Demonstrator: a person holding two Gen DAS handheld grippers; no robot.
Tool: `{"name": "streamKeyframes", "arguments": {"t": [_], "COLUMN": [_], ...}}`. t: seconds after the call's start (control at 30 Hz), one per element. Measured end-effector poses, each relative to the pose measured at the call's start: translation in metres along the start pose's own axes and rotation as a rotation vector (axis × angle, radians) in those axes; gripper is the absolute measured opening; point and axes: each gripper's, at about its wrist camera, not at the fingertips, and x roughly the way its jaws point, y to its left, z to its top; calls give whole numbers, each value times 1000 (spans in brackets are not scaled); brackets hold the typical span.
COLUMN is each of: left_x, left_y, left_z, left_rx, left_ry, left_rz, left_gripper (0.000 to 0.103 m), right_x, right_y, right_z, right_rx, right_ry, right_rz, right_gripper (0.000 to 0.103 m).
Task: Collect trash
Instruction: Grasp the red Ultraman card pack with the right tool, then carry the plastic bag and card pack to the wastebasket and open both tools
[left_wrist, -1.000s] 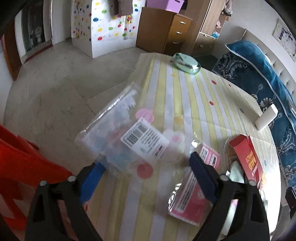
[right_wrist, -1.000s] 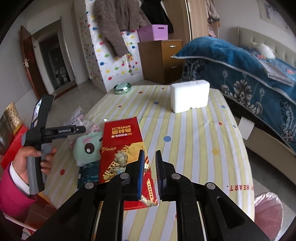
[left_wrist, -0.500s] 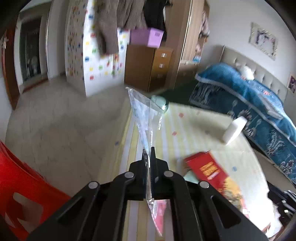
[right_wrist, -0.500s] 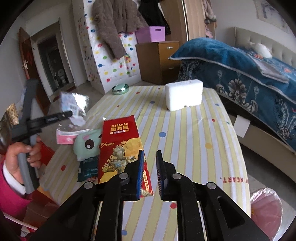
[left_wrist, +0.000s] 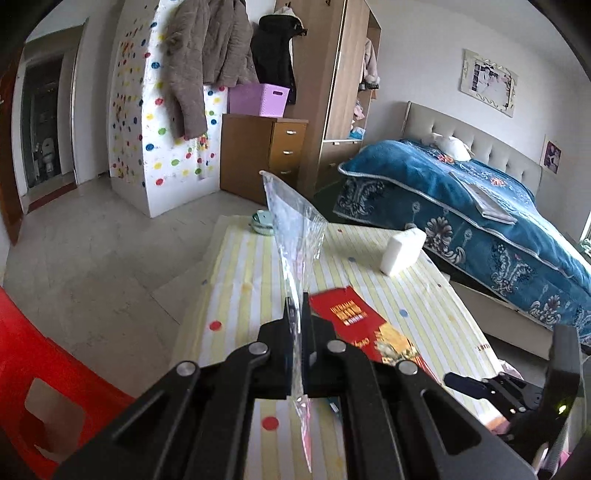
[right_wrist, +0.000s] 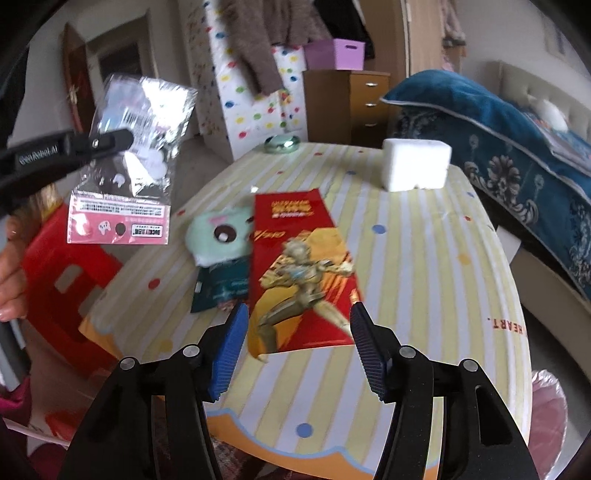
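Observation:
My left gripper (left_wrist: 295, 314) is shut on a clear plastic wrapper (left_wrist: 293, 236) with a pink printed strip and holds it in the air above the striped table (left_wrist: 240, 266). In the right wrist view the wrapper (right_wrist: 129, 162) hangs at the upper left, clamped by the left gripper (right_wrist: 122, 138). My right gripper (right_wrist: 295, 332) is open and empty, just above the near end of a red Ultraman packet (right_wrist: 299, 273) that lies flat on the table (right_wrist: 424, 258). A dark teal wrapper (right_wrist: 219, 286) lies left of the packet.
A mint plush toy (right_wrist: 218, 236) lies beside the red packet. A white foam block (right_wrist: 415, 164) and a small green round tin (right_wrist: 282, 142) stand at the table's far end. A red plastic stool (left_wrist: 40, 384) stands at left; a bed (left_wrist: 480, 206) at right. A pink bag (right_wrist: 550, 413) sits low right.
My right gripper has opened from shut and moved in over the red packet. My left gripper has lifted the clear wrapper higher above the table.

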Motion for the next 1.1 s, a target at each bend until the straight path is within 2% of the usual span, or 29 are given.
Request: {"name": "streamKeyframes", "arguments": {"t": [0.37,0.47,0.63,0.77,0.9,0.93,1.0,1.1], "left_x": [15,17,17,13,7,6,3,3], "left_y": [-1,-1,0,-4,-13,-16,-24,-40], "left_z": [-11,-11,-12,-12,-11,-11,-10,-10], "left_rx": [-18,-21,-24,-14,6,12,27,57], "left_ry": [39,42,48,51,42,39,34,30], "left_rz": [-86,-97,-97,-93,-88,-89,-93,-113], "left_gripper": [1,1,1,1,1,1,1,1], "right_x": [30,33,33,27,-1,-4,-24,-45], "right_y": [27,32,27,23,5,2,-17,-41], "right_z": [-3,-4,-3,-2,4,4,3,-2], "right_rx": [-114,-148,-122,-105,-32,-19,55,160], "right_ry": [45,46,42,20,-89,-102,-164,-221], "right_rz": [-116,-134,-146,-164,-191,-197,-225,-240], "right_gripper": [62,70,71,51,26,23,9,9]}}
